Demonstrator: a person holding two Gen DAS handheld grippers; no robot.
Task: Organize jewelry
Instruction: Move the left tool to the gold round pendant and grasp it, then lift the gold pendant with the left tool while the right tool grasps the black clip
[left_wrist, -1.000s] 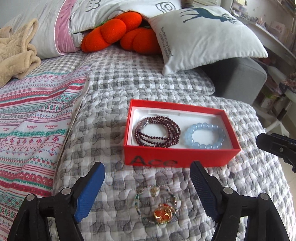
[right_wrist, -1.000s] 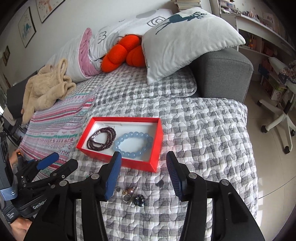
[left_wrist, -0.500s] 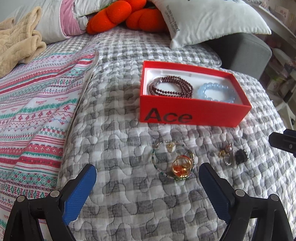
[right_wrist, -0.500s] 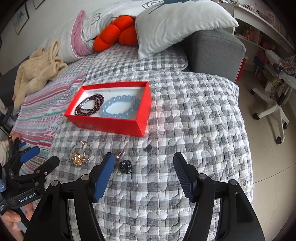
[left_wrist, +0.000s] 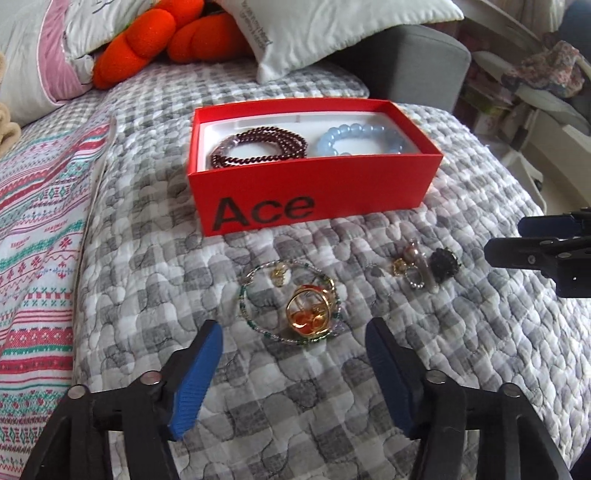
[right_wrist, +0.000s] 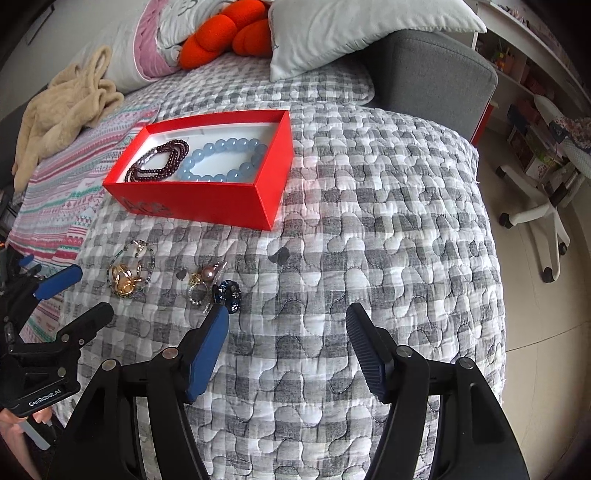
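Observation:
A red "Ace" box (left_wrist: 314, 206) (right_wrist: 207, 206) lies on the quilt and holds a dark red bead bracelet (left_wrist: 258, 146) (right_wrist: 159, 162) and a pale blue bead bracelet (left_wrist: 364, 138) (right_wrist: 225, 158). In front of it lie a green bead bracelet with gold rings (left_wrist: 308, 314) (right_wrist: 127, 277), and a cluster of small rings with a dark jewelled piece (left_wrist: 424, 267) (right_wrist: 218, 290). My left gripper (left_wrist: 295, 339) is open just short of the gold rings. My right gripper (right_wrist: 288, 321) is open, its left finger beside the dark piece.
The grey checked quilt (right_wrist: 369, 221) drops off at the right toward the floor and an office chair base (right_wrist: 535, 214). Pillows (right_wrist: 354, 33), an orange plush (right_wrist: 229, 33), a beige blanket (right_wrist: 62, 107) and a striped cover (left_wrist: 33, 240) lie behind and left.
Both grippers have moved lower and closer to the loose jewellery in front of the box. The left gripper's fingers now frame the gold rings. Nothing has been picked up.

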